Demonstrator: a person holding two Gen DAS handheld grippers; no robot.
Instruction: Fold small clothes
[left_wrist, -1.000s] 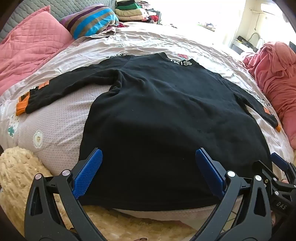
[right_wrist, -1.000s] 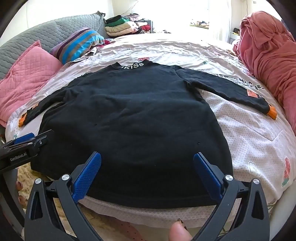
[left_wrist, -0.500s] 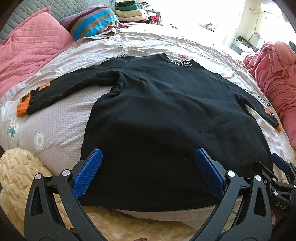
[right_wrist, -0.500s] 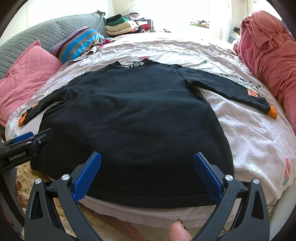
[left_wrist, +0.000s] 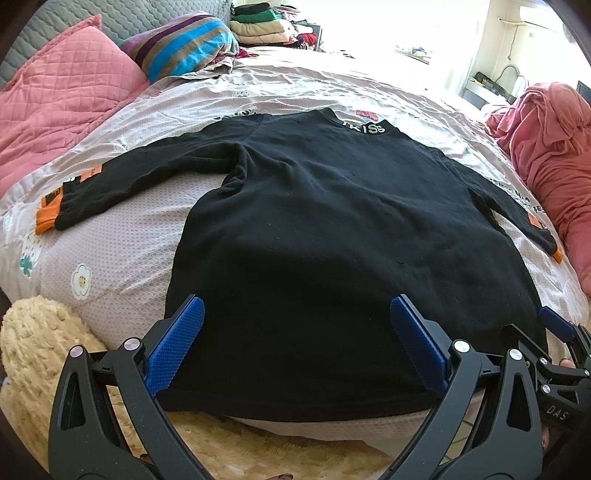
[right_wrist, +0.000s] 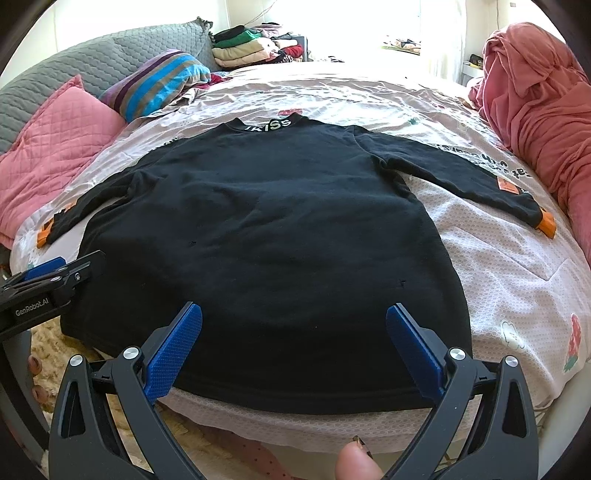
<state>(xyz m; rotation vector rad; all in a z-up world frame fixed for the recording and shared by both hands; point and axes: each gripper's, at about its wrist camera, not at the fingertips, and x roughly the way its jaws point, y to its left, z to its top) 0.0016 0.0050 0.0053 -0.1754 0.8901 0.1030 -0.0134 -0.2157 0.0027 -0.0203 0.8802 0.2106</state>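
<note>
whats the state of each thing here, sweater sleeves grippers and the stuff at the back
black sweater: spread flat on the bed, unfolded
left sleeve: stretched out sideways
right sleeve: stretched out sideways
left gripper: open, empty, at the hem
right gripper: open, empty, at the hem
clothes stack: folded, piled

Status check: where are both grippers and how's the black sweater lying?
Left gripper open, right gripper open, both over the hem, holding nothing. Black sweater flat on the bed, sleeves spread, unfolded. Nothing on it.
</note>
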